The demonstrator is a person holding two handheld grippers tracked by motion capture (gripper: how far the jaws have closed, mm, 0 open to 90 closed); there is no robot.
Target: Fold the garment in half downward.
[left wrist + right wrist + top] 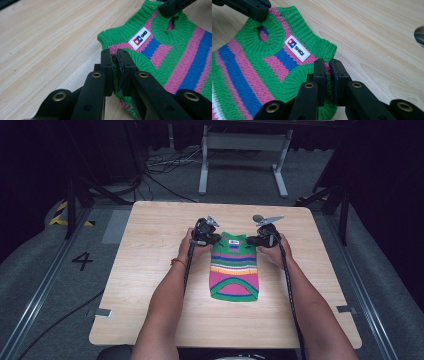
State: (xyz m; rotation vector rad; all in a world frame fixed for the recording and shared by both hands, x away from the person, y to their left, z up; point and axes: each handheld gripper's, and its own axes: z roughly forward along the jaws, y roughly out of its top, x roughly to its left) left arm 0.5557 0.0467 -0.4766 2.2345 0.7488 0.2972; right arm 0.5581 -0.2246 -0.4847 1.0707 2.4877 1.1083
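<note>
From the high view, your small knitted sweater striped in green, pink and blue [234, 267] lies flat near the middle of the pale wooden table [150, 285], neck end at the far side. Your left gripper [209, 237] and right gripper [262, 239] sit at its two far corners, each clenched on a shoulder. If you lift one hand ahead of the other, the garment will probably swing and twist instead of rising level.

In the left gripper view, the jaws are pinched on the green ribbed edge where the armhole meets the shoulder, just near of the white sewn-on label [140, 38]. The bite looks shallow, only the rim of the knit between the pads, so a quick pull could let it slide out.

In the right gripper view, the jaws likewise grasp the ribbed shoulder edge, right of that label [297, 49]. The knit is stretchy; pulling your hands apart would likely drag the collar hole [263, 33] wide and strain the ribbing rather than move the sweater.
</note>
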